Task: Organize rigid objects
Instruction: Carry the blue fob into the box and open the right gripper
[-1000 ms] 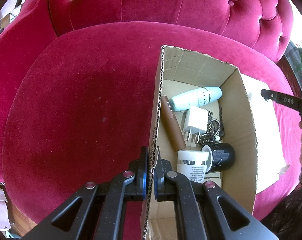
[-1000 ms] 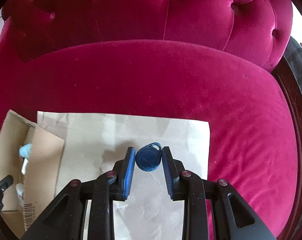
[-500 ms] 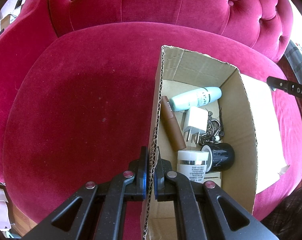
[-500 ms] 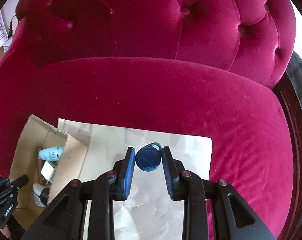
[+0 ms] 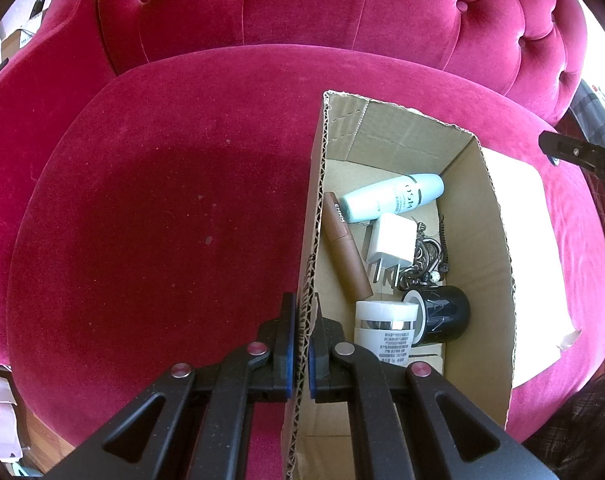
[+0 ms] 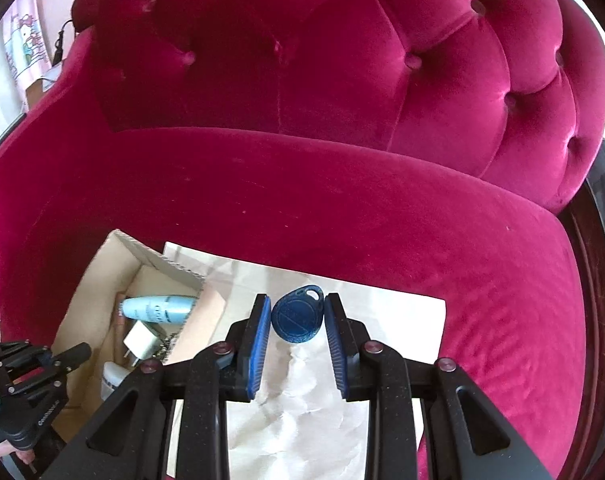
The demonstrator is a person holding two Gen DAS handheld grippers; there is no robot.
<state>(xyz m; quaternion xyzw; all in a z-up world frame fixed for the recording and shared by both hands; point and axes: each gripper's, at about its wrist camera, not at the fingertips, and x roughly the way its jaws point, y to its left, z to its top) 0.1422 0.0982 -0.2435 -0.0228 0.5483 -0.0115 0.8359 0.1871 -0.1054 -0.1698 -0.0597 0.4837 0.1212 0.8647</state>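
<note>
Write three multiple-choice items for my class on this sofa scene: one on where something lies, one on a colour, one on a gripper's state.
1. Where does the pale blue plastic bottle lie?
A. on the white paper sheet
B. inside the brown cardboard box
C. on the bare sofa cushion

2. What colour is the teardrop-shaped plastic key fob?
A. blue
B. white
C. brown

3. What is the left gripper doing?
A. hanging open above the box
B. holding the white charger
C. clamped shut on the box's wall

Answers:
1 B, the bottle lies on the box floor beside the white charger plug.
2 A, the fob between the right gripper's pads is dark blue.
3 C, its two pads press the corrugated edge from either side.
</note>
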